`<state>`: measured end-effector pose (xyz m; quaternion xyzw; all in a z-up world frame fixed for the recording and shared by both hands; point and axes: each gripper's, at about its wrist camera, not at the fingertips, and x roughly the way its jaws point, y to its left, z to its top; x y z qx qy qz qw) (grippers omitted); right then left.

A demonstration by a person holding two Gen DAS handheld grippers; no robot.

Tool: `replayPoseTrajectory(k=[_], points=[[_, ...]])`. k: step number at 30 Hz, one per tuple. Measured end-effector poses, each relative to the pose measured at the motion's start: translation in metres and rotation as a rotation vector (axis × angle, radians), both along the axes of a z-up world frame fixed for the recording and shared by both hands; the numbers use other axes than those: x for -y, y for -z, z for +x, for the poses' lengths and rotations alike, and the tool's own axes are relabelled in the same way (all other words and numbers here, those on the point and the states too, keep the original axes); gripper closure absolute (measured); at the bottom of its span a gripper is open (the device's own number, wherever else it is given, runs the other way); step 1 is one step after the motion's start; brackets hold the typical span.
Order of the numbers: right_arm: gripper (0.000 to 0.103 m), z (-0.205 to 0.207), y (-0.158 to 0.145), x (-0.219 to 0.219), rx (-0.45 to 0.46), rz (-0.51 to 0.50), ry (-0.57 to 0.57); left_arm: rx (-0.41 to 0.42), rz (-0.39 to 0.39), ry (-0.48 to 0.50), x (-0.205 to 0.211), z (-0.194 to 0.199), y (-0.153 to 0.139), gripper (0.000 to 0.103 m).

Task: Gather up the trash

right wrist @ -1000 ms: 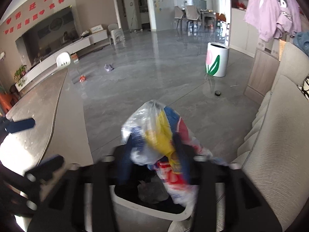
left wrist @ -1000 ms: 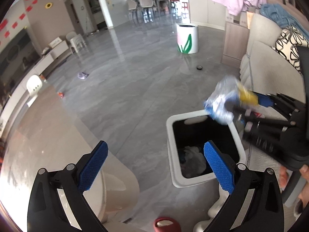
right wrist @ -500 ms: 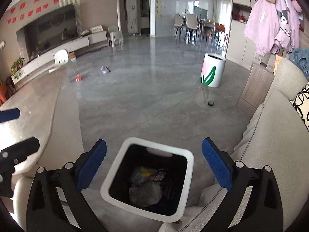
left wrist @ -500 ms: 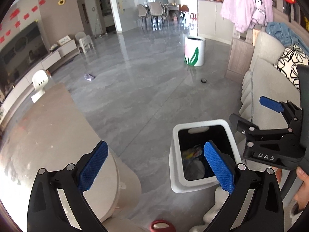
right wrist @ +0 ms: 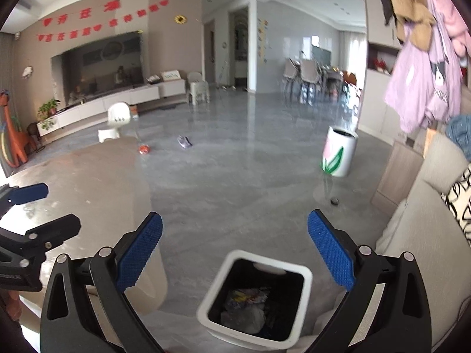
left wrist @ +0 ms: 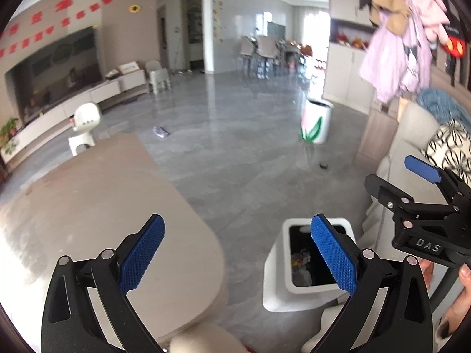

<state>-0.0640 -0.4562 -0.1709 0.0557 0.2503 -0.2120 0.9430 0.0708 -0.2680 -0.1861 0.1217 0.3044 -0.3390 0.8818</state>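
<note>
Right wrist view shows the right gripper (right wrist: 235, 245) with its blue pads spread wide and nothing between them. It hangs above the white trash bin (right wrist: 306, 273), which stands on the grey floor (right wrist: 235, 182) between the beige table (right wrist: 97, 182) and the sofa (right wrist: 426, 220). The bin is placed close to the sofa and the table, probably so that a person working there can reach it with both tools. Inside the bin lies crumpled trash (right wrist: 247, 303): pale plastic and some yellow and red wrapping. With this piece already in the bin, I judge that the empty gripper is free for the next one.

From the left wrist view, the left gripper (left wrist: 238, 251) is also released, its pads wide apart and empty. It is held over the edge of the table, beside the bin, so it does not block the opening.

Farther out on the floor there are things that look like more trash: a small purple-grey scrap (right wrist: 184, 141), an orange-red item (right wrist: 144, 149) near the table's far end, and a small dark round object (right wrist: 334, 201) not far from the white tulip bin (right wrist: 338, 154). What they are exactly is too small to tell. I think the next step is to go to one of them.
</note>
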Motion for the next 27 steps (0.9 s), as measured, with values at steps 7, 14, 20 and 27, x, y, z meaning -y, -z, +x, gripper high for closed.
replayPoseTrajectory(k=[7, 14, 20, 27], points=[[0.005, 0.025, -0.032, -0.059, 0.069, -0.021, -0.107, 0.034, -0.053, -0.144, -0.065, 0.005, -0.022, 0.005], [0.005, 0.053, -0.049, -0.121, 0.115, 0.008, -0.243, 0.079, -0.080, -0.339, -0.140, 0.007, -0.041, 0.005], [0.005, 0.081, -0.063, -0.185, 0.136, 0.020, -0.381, 0.087, -0.095, -0.481, -0.206, 0.011, -0.050, 0.005], [0.005, 0.113, -0.071, -0.261, 0.134, 0.076, -0.530, 0.072, -0.091, -0.651, -0.288, 0.014, -0.052, 0.005]])
